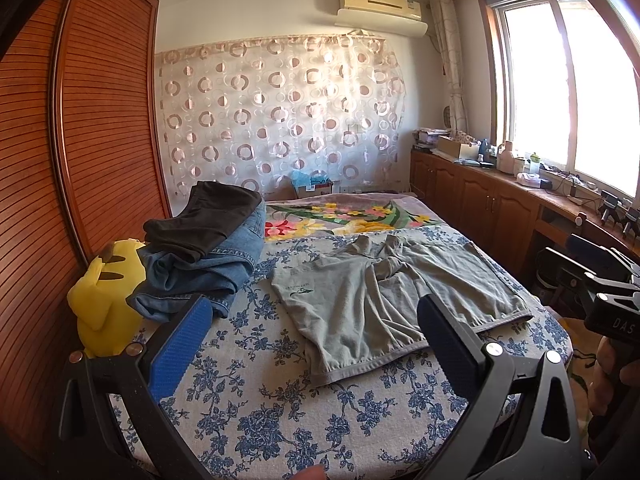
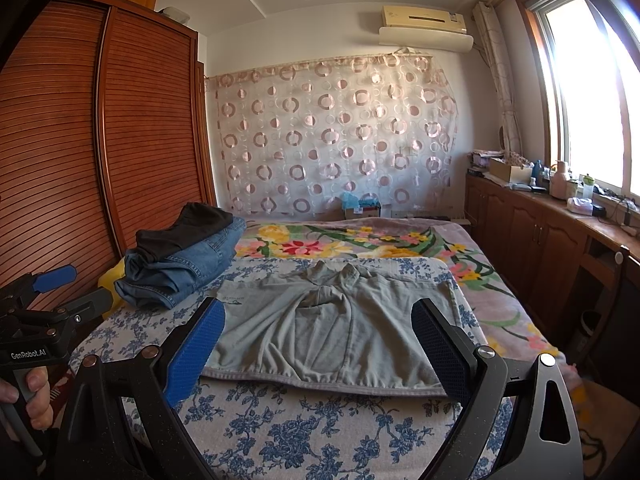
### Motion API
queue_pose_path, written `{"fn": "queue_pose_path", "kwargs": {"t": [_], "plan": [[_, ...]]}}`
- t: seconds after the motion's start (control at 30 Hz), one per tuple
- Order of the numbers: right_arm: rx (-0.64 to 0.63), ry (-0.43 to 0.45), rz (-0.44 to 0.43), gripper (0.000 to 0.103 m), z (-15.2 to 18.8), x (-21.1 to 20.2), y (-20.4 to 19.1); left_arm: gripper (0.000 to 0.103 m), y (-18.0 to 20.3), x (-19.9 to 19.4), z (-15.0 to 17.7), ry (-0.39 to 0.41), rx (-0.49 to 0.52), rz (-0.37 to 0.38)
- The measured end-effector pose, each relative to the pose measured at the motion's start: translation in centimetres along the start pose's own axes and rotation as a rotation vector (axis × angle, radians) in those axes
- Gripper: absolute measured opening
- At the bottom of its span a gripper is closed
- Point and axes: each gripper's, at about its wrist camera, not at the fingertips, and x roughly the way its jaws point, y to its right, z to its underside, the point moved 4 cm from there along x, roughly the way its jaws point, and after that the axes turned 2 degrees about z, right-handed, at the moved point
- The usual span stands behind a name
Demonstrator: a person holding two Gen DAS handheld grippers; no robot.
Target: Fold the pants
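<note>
Grey-green pants [image 1: 384, 296] lie spread flat on the bed's blue-flowered cover [image 1: 280, 400], waistband toward me, legs bunched at the far end. They also show in the right wrist view [image 2: 332, 332]. My left gripper [image 1: 316, 312] is open and empty, held above the near edge of the bed, short of the waistband. My right gripper [image 2: 320, 316] is open and empty, also above the near edge, its jaws framing the waistband. The left gripper appears at the left edge of the right wrist view [image 2: 68, 292].
A stack of folded blue jeans [image 1: 208, 268] with a dark garment [image 1: 204, 220] on top sits at the bed's left, beside a yellow plush toy [image 1: 104, 300]. A wooden wardrobe [image 1: 80, 140] stands left. A cabinet counter with clutter [image 1: 500, 176] runs under the window at right.
</note>
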Motion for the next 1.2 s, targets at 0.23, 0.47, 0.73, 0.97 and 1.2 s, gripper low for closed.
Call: {"fn": "queue_pose_path", "kwargs": {"t": [0.23, 0.47, 0.73, 0.97, 1.2], "plan": [[0.0, -0.004, -0.003, 0.095, 0.1, -0.1, -0.1, 0.103, 0.0, -0.1, -0.1, -0.005, -0.006, 0.003], [0.001, -0.008, -0.005, 0.095, 0.1, 0.0, 0.0, 0.103, 1.9, -0.7, -1.1, -0.018, 0.002, 0.006], [0.011, -0.047, -0.013, 0.095, 1.0, 0.7, 1.1, 0.103, 1.0, 1.6, 1.0, -0.069, 0.004, 0.04], [0.015, -0.073, 0.027, 0.095, 1.6, 1.1, 2.4, 0.102, 0.5, 4.1, 3.4, -0.131, 0.012, 0.071], [0.022, -0.124, 0.056, 0.095, 2.2, 2.0, 3.4, 0.102, -0.8, 7.2, 6.5, -0.235, -0.007, 0.08]]}}
